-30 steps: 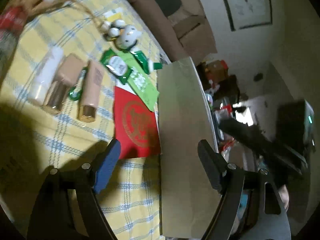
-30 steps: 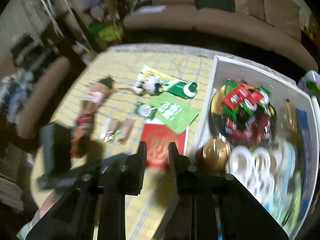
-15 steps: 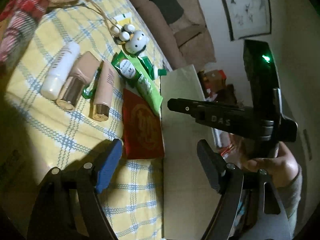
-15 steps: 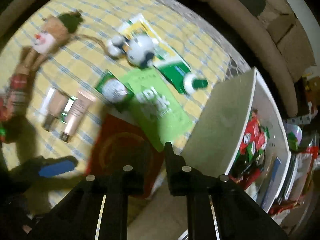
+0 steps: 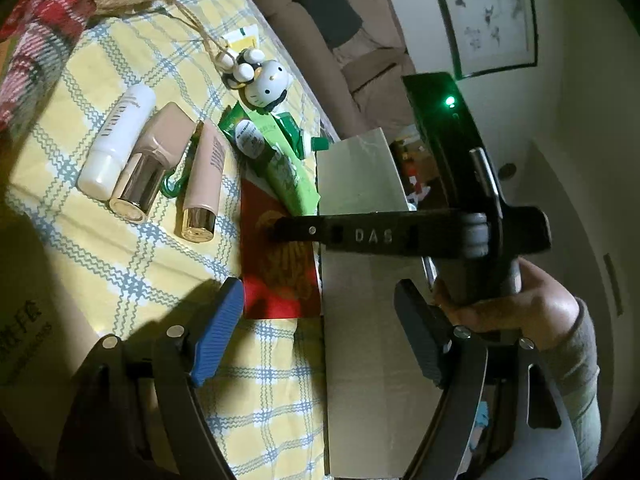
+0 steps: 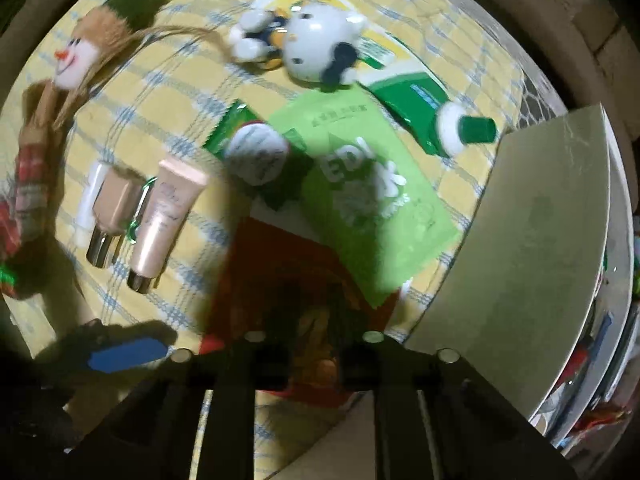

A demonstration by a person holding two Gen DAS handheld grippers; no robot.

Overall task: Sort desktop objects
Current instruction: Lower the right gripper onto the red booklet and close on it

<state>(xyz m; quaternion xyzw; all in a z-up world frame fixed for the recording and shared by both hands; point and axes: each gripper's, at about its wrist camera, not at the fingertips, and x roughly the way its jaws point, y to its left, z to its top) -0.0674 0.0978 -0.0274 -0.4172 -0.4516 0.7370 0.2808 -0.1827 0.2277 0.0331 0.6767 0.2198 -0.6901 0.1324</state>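
Note:
A red envelope [image 5: 280, 280] lies on the yellow checked cloth beside the white box wall [image 5: 364, 300]. My right gripper [image 5: 276, 232] reaches in from the right just over it; in the right wrist view [image 6: 312, 308] its fingertips are dark and blurred over the envelope [image 6: 280, 264], so the jaw state is unclear. My left gripper [image 5: 320, 336] is open and empty above the envelope's near end. A light green sachet [image 6: 372, 200], a green tube [image 6: 432, 120], a white cat figure [image 6: 316, 48] and cosmetic tubes [image 5: 204, 184] lie beyond.
A white bottle [image 5: 116, 140] and beige bottle [image 5: 152, 160] lie left of the tubes. A snowman doll [image 6: 68, 60] lies at the far left. The white box [image 6: 540, 260] stands at the right with snacks inside. A sofa runs behind the table.
My right gripper has swung from over the box down to the red envelope and moved close above it. My left gripper has stayed open, shifting slightly.

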